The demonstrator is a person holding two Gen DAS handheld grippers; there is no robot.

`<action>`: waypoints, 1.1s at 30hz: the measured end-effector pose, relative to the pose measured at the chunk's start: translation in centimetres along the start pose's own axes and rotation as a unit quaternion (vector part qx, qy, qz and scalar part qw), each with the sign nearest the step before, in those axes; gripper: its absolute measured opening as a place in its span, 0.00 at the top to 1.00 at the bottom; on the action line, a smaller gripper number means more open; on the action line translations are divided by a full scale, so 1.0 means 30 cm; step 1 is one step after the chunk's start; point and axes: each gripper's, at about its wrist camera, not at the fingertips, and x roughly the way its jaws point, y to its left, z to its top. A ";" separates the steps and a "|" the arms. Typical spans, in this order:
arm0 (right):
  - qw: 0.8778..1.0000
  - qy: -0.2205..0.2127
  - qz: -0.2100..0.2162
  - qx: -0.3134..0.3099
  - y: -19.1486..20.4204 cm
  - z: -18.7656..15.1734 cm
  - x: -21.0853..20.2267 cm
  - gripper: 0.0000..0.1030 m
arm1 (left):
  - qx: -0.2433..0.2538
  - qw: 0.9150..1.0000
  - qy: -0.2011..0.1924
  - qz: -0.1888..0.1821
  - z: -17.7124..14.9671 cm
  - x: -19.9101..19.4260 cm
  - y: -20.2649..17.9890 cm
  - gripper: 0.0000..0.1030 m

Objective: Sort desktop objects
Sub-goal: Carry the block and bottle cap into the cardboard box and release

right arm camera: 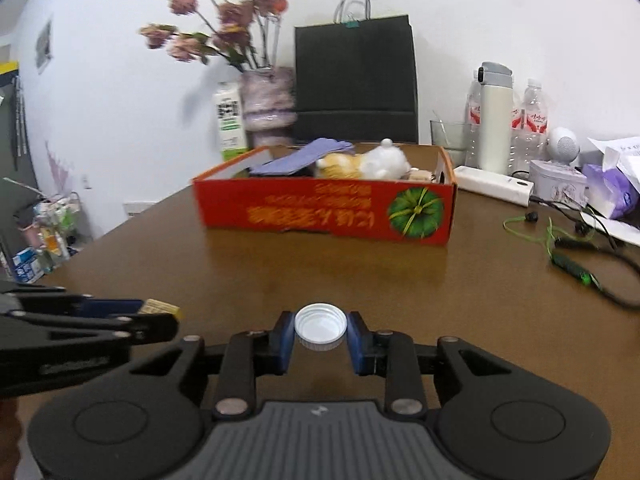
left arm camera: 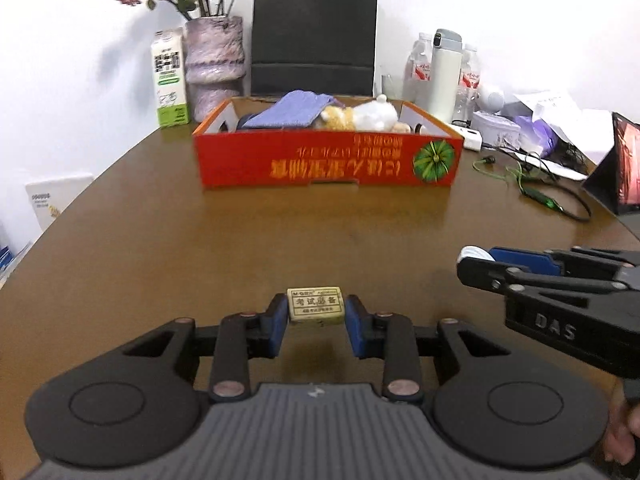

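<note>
Left tongs (left arm camera: 316, 316) are clamped on a small eraser (left arm camera: 316, 306), blue pads pressing its two short ends, and it's held up off the brown bench (left arm camera: 160, 248). Right tongs (right arm camera: 321, 332) are gripping a white bottle cap (right arm camera: 321, 326), open side up, also lifted clear of the bench. Both sets sit side by side, near each other, each one poking into the edge of the other's view.

Further back on the bench is the red cardboard box (left arm camera: 328, 160) with upside-down yellow lettering and a green pumpkin picture on its front. It already has a purple cloth (left arm camera: 288, 110) and a white-and-orange plush toy (left arm camera: 360, 116) in it. Behind the box: a black paper bag (left arm camera: 314, 36), a vase of dried roses (left arm camera: 214, 64) and a milk carton (left arm camera: 170, 80). Off to the right, green earphones (right arm camera: 560, 248) lie loose on the bench near water bottles and a white flask (right arm camera: 495, 120).
</note>
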 end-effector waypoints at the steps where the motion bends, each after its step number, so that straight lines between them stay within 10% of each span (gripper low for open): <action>1: 1.000 -0.002 0.001 0.003 0.012 -0.024 -0.035 0.74 | -0.002 1.000 -0.002 0.000 -0.019 -0.023 -0.002 0.69; 22: 0.998 -0.062 -0.016 -0.006 0.016 -0.084 -0.251 0.74 | 0.015 0.995 -0.096 -0.019 -0.058 -0.203 0.002 0.69; 33: 0.996 -0.080 0.040 -0.015 -0.092 0.323 -0.136 0.74 | 0.005 0.995 -0.091 -0.030 0.400 -0.102 0.139 0.69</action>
